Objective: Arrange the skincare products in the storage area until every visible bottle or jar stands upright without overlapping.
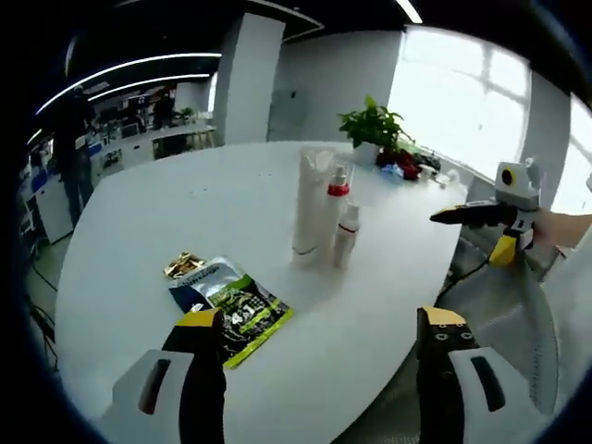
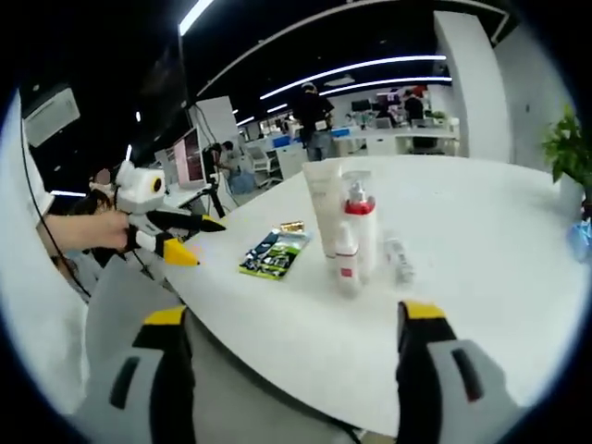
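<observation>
Left gripper view: left gripper (image 1: 319, 333) is spread wide with nothing in it, hanging over the near table (image 1: 139, 231) edge. The tall tube (image 1: 308, 199) and two pump bottles (image 1: 339, 208) stand huddled mid-table, touching, so grabbing one could topple its neighbours. A sachet (image 1: 231, 310) lies flat near the left jaw.

Right gripper view: right gripper (image 2: 296, 333) is also spread and empty, short of the cluster. A small clear bottle (image 2: 400, 257) seems to be lying down right beside it, easy to roll.

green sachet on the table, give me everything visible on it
The sachet is a flat, glossy foil-like pouch, green and dark blue with white print too blurred to read. It lies flat on the white table, apart from the cluster of upright bottles. A small gold packet sits at its far end, touching or slightly overlapping it. Neither gripper touches it.
</observation>
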